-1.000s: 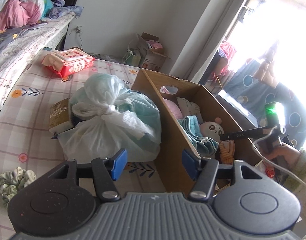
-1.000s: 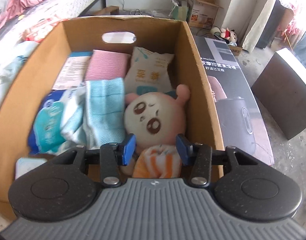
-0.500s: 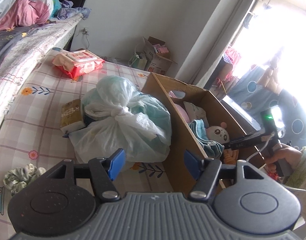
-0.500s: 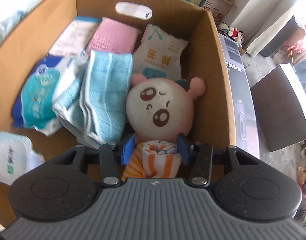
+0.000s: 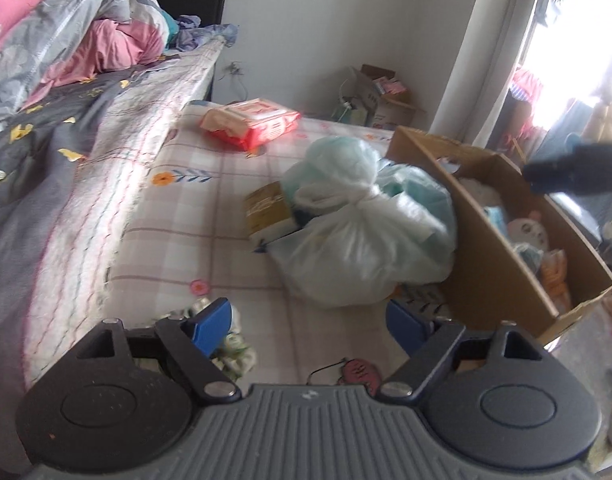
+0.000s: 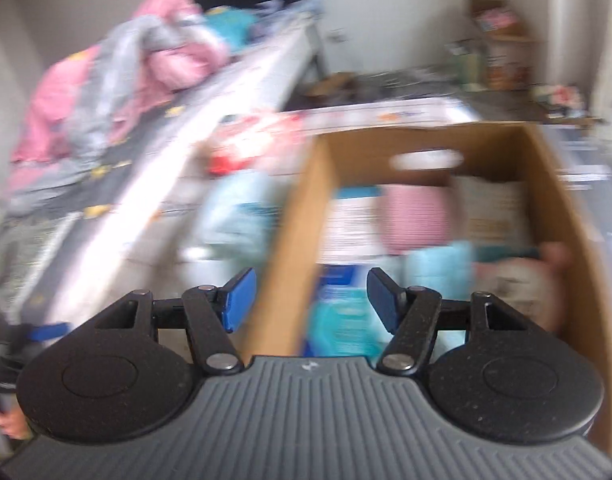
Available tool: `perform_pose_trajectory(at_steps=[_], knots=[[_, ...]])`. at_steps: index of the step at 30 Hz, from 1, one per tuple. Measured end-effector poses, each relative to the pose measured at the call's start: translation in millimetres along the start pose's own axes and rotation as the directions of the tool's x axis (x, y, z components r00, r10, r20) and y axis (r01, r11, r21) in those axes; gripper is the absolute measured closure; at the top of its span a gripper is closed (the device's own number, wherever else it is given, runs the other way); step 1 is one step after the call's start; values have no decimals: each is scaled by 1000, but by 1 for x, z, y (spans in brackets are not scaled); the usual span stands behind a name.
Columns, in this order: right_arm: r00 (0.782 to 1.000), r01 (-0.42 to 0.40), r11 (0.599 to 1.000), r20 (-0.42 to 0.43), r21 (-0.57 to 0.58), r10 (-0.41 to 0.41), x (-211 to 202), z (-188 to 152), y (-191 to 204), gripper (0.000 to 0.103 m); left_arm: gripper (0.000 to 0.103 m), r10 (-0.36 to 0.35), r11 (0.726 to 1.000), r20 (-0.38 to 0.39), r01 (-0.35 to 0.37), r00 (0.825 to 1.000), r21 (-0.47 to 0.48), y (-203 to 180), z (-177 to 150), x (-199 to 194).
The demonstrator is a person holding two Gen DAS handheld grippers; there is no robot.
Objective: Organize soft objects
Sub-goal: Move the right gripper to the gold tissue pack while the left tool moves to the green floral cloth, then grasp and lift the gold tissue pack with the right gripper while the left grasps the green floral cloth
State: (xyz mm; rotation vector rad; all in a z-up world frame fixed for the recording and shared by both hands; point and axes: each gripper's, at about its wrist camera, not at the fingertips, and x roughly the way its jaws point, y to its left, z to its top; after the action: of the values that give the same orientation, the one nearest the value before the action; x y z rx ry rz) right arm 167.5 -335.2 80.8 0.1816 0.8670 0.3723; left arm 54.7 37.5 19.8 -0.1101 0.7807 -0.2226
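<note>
Home bedroom, rumpled quilts [image 5: 65, 40] on a bed [image 5: 117, 128], checked mattress [image 5: 193, 216], curtained window [image 5: 502, 40]

The left wrist view looks forward and downward from low over the checked pink-and-white bedsheet [image 5: 177, 216], close to it, facing the white wall and the brown cardboard box [image 5: 494, 276] at right. The right wrist view, heavily blurred, looks down from above that same box [image 6: 289, 216], near its left wall. Both share the box, the knotted pale plastic bag [image 5: 362, 236] and the rumpled pink-and-grey quilt [image 5: 65, 40].

Left tongs [image 5: 308, 322], right tongs [image 6: 310, 300]: blue pads, black speckled arms, silver screws, ribbed grey body
</note>
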Motion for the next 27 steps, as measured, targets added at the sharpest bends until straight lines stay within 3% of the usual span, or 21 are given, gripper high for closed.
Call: perform_pose_trajectory(at_steps=[3, 6, 8, 10, 13, 17, 24, 27], knots=[[988, -144, 990, -58, -1, 144, 25, 10, 37, 42, 17, 44, 999, -18, -44, 999, 14, 6, -6, 5], [955, -268, 963, -119, 28, 270, 56, 21, 71, 42, 17, 89, 995, -26, -88, 996, 40, 8, -9, 15], [927, -329, 942, -171, 59, 335, 81, 29, 96, 42, 19, 91, 995, -32, -89, 995, 53, 11, -12, 24], [910, -339, 936, -223, 90, 351, 107, 34, 118, 43, 23, 70, 996, -46, -67, 996, 55, 15, -15, 33], [905, -278, 956, -309, 94, 293, 158, 41, 141, 49, 38, 55, 998, -89, -51, 994, 42, 20, -19, 48], [899, -177, 982, -394, 71, 190, 214, 43, 155, 52, 48, 68, 998, -131, -66, 989, 18, 31, -25, 62], [899, -40, 998, -437, -44, 17, 255, 50, 181, 50, 63, 59, 998, -163, -64, 985, -28, 51, -34, 72], [894, -18, 997, -447, -74, -17, 262, 53, 192, 49, 71, 55, 997, -146, -61, 988, -40, 56, -36, 70]])
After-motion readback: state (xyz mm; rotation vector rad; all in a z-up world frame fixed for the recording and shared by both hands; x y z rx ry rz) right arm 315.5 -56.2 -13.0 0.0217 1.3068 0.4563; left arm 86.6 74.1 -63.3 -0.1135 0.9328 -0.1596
